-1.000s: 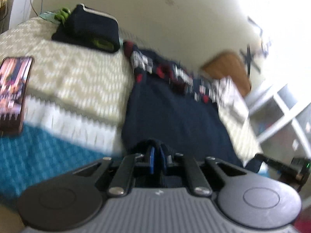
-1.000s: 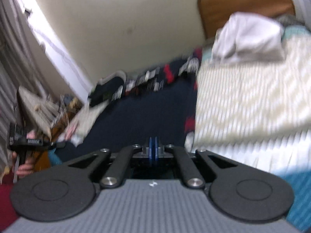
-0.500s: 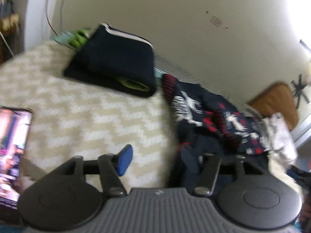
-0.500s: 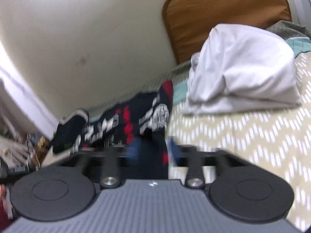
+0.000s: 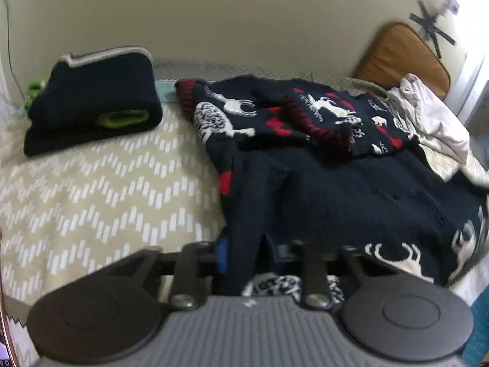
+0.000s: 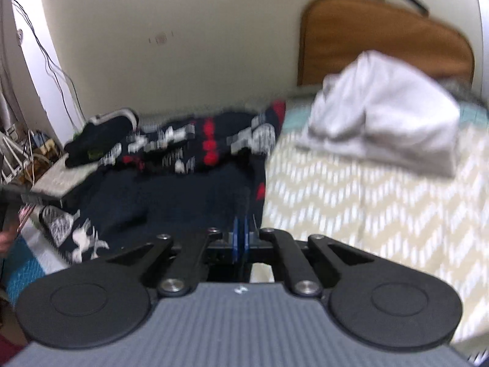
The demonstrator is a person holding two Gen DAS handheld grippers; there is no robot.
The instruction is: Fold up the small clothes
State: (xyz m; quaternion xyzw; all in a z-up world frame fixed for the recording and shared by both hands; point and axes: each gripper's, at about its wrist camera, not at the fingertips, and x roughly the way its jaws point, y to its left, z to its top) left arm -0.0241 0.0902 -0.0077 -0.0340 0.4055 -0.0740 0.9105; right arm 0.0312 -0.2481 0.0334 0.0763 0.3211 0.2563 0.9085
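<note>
I am looking along both grippers at a bed covered in a beige spread with a white chevron pattern. A navy knitted sweater with white reindeer and red patches lies across the bed, its patterned top part bunched toward the wall and its plain navy body stretching toward me.

My left gripper sits at the sweater's near edge. A ridge of navy fabric runs down between its blue fingers, which are pinching that fold. My right gripper is at the other side of the same sweater; its blue fingers are pressed nearly together, with a dark strip of the sweater's edge rising from between them, so they appear to grip it, though the view is blurred.

A folded navy garment with a lime-green lining rests on the bed near the wall, well apart from the sweater. A crumpled white garment lies beside a brown cushion.
</note>
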